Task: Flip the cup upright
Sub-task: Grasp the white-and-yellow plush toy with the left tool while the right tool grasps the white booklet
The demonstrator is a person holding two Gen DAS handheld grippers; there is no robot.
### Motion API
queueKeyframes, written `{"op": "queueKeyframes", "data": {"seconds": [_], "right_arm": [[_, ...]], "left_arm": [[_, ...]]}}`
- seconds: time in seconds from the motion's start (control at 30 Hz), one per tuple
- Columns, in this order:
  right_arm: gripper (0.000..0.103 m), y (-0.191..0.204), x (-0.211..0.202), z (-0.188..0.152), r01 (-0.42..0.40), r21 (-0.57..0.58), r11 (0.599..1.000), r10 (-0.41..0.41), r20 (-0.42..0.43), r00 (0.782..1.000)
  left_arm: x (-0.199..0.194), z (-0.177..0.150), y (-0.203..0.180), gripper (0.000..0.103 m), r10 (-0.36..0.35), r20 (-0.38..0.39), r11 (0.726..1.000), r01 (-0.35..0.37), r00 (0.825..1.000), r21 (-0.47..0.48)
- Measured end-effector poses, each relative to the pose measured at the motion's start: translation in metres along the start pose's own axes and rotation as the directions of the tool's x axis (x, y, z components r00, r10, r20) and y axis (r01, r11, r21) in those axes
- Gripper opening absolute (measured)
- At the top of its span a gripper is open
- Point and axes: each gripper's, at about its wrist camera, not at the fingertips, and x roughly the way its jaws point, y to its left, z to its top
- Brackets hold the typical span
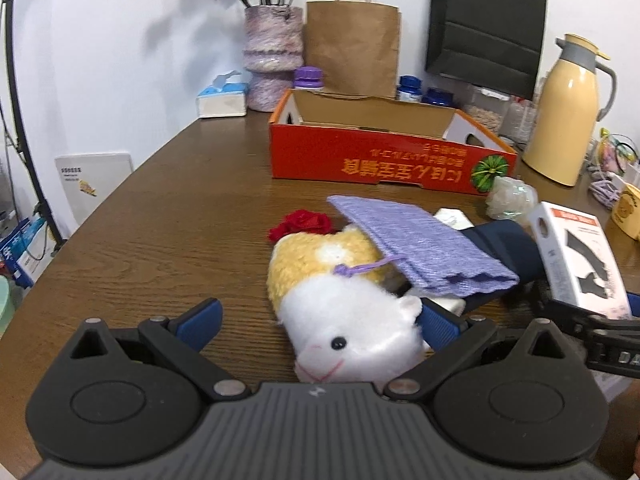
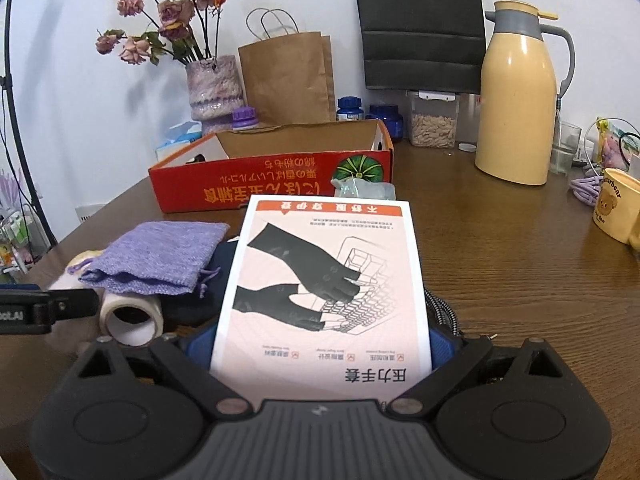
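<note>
A yellow mug (image 2: 618, 208) with a bear print stands on the brown table (image 2: 500, 264) at the far right, cut off by the frame edge; its print reads the right way up. It also shows in the left wrist view as the yellow mug (image 1: 628, 210). My right gripper (image 2: 320, 344) is shut on a white glove box (image 2: 324, 280), well left of the mug. That white box (image 1: 580, 256) is tilted in the left wrist view. My left gripper (image 1: 320, 324) is open, with a yellow-and-white plush hamster (image 1: 344, 304) lying between its fingers.
A purple knit pouch (image 2: 156, 258), a tape roll (image 2: 130, 318) and dark cloth lie by the plush. A red carton (image 2: 272, 176) sits behind them, with a yellow thermos (image 2: 516, 96), a clear glass (image 2: 566, 148), a seed jar (image 2: 434, 120), a vase (image 2: 216, 88) and a paper bag (image 2: 288, 76) along the wall.
</note>
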Motion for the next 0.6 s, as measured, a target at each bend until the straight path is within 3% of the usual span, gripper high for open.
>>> {"op": "queueKeyframes", "data": {"seconds": [0.33, 0.6], "right_arm": [[0.097, 0.001, -0.003, -0.001, -0.015, 0.011, 1.0, 0.014, 0.016, 1.0], [0.097, -0.001, -0.006, -0.003, -0.016, 0.014, 1.0, 0.016, 0.02, 1.0]], "left_arm": [[0.014, 0.003, 0.012, 0.103, 0.025, 0.015, 0.999, -0.024, 1.0, -0.033], [0.026, 0.0, 0.011, 0.085, 0.014, -0.018, 1.0, -0.015, 1.0, -0.026]]}}
